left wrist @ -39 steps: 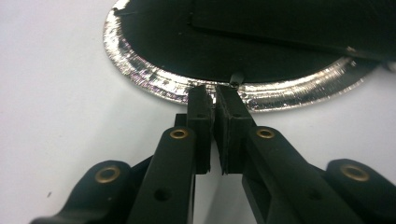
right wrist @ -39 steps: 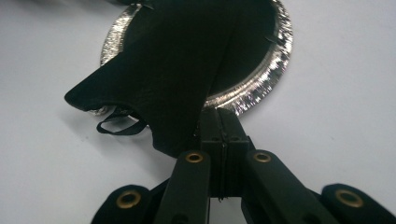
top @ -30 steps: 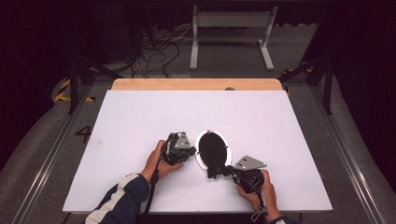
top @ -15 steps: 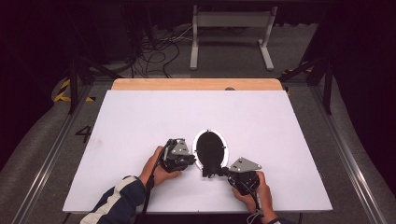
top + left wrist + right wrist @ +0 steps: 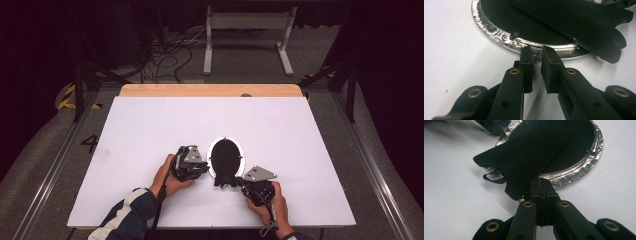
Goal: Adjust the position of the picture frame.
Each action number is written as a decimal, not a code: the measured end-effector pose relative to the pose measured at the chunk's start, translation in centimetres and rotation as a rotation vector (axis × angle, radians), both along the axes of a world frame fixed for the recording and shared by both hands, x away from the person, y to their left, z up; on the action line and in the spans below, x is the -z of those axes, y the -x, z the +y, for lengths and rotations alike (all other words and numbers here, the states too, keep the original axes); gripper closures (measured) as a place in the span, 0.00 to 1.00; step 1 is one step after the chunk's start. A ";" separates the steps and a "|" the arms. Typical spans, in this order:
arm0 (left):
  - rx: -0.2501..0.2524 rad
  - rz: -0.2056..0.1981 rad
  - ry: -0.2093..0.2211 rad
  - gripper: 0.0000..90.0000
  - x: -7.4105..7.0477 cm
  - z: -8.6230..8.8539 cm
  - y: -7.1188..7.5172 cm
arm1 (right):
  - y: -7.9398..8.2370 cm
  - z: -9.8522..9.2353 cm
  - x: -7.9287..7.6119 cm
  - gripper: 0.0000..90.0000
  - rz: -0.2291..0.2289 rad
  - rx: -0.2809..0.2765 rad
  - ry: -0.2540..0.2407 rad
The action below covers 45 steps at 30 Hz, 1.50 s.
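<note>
Low in the middle of the high view, on the white table (image 5: pixel 150 130), lies an oval frame (image 5: pixel 241 159) with a silver rim and black back, its stand flap (image 5: pixel 579 22) raised. The left gripper (image 5: pixel 537 53) has just been opening, jaws slightly apart at the rim, gripping nothing. The right gripper (image 5: pixel 541 183) is closed tight under the flap's edge.

Frame (image 5: pixel 226 156) is lying flat on the bench (image 5: pixel 150 125), near its front edge, about midway across. Stand flap (image 5: pixel 223 175) is lying over the frame's back, its foot reaching past the front rim. Left tongs (image 5: pixel 201 167) are sitting just left of the frame, tips at the rim (image 5: pixel 506 41), jaws slightly apart, nothing between them. Right tongs (image 5: pixel 239 182) are sitting right of the flap's foot, at the front rim, jaws together. Floor cables (image 5: pixel 165 50) are lying behind the bench.
</note>
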<state>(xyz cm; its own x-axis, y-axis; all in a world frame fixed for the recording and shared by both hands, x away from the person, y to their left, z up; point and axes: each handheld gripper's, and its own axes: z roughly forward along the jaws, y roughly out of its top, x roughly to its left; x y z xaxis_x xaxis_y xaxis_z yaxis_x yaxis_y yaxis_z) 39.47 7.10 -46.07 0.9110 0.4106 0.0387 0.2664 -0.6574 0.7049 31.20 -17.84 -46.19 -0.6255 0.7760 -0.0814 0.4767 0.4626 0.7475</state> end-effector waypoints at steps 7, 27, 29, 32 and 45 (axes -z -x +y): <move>-0.007 -0.008 -0.005 0.90 0.0 -0.1 0.0 | -0.3 -0.2 0.0 1.00 0.009 -0.014 -0.011; -0.068 -0.046 0.064 0.90 0.1 0.2 0.2 | -1.1 -0.3 0.0 0.98 -0.007 -0.079 0.009; -0.072 -0.049 0.078 0.90 -0.1 0.5 0.4 | -1.3 -0.6 0.0 0.94 0.001 -0.086 -0.003; -0.071 -0.065 0.090 0.89 -0.7 1.2 0.9 | -1.5 -1.3 -0.3 0.93 0.010 -0.119 -0.032; -0.094 -0.129 0.150 0.79 -3.6 5.6 3.1 | -1.9 -2.7 -1.2 0.83 0.023 -0.109 -0.052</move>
